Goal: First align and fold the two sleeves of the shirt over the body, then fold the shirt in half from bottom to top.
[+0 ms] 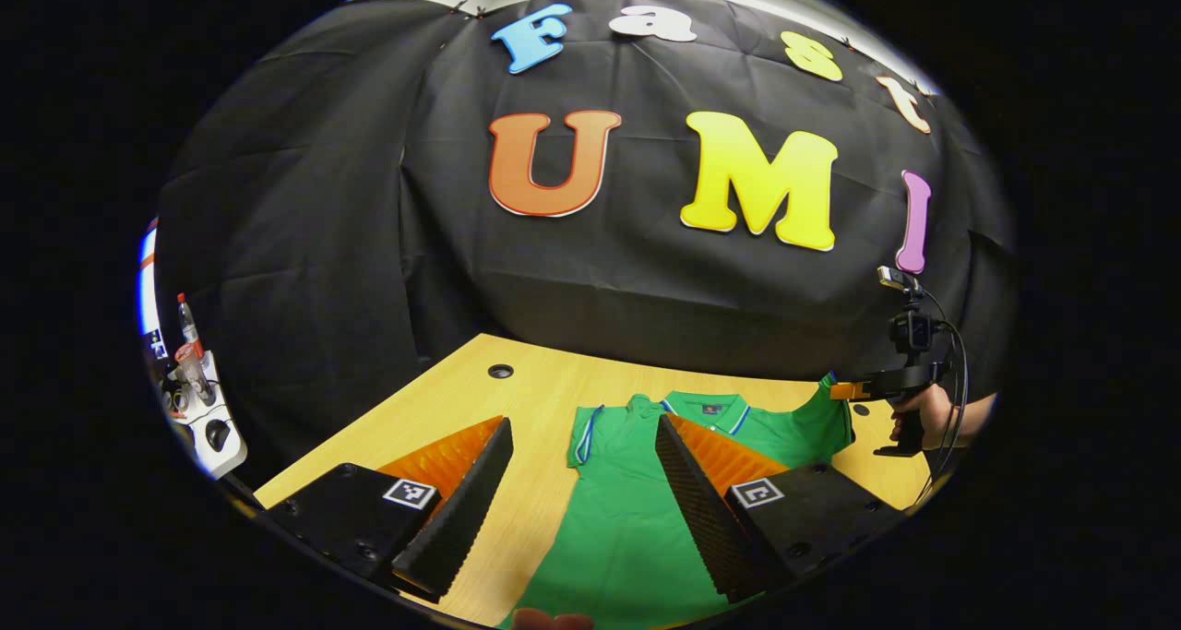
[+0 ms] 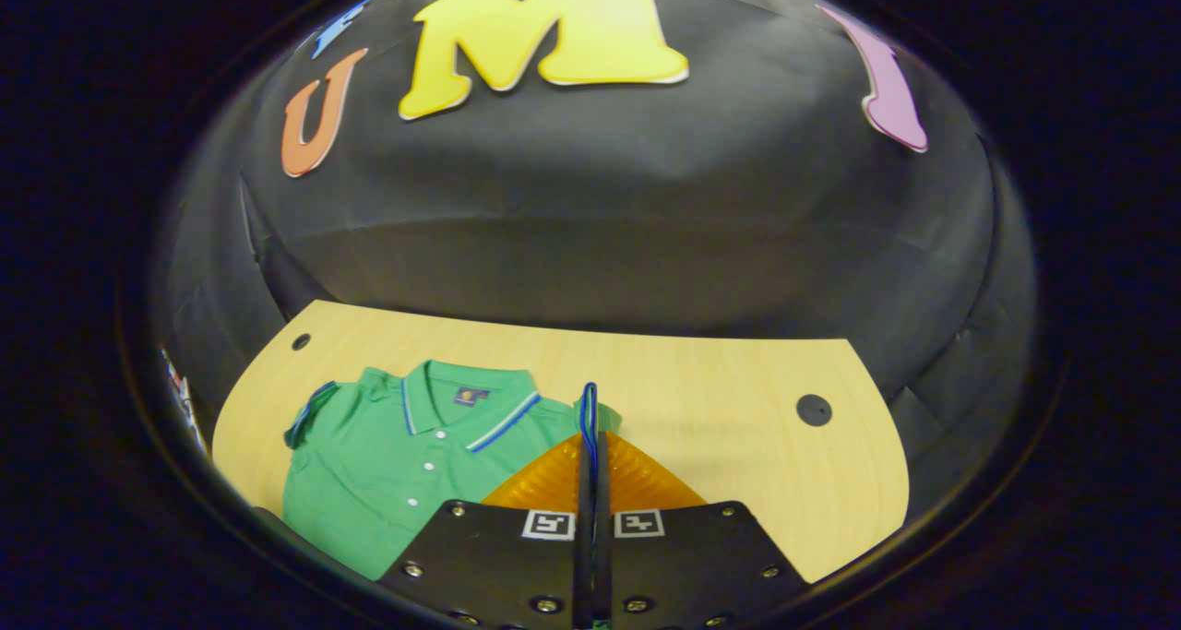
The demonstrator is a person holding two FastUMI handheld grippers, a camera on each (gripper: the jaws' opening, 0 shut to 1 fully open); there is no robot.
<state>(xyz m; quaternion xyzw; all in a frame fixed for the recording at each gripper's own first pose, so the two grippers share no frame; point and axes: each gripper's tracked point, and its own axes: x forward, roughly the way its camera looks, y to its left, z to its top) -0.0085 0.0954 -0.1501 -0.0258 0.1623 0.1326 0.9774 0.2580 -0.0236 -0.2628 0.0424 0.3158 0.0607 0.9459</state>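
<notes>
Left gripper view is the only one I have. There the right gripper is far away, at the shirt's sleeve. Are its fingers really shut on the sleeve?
Observer: Yes. In the right gripper view the right gripper has its fingers pressed together on the sleeve cuff, whose blue-trimmed edge stands upright between them.
Operator: Thank you. My own finger hides the chest of the shirt. Is the front facing up?
Observer: Yes. The white buttons show on the shirt, below the collar.

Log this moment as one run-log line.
left gripper open above shirt | right gripper shut on sleeve | sleeves unfolded
</notes>
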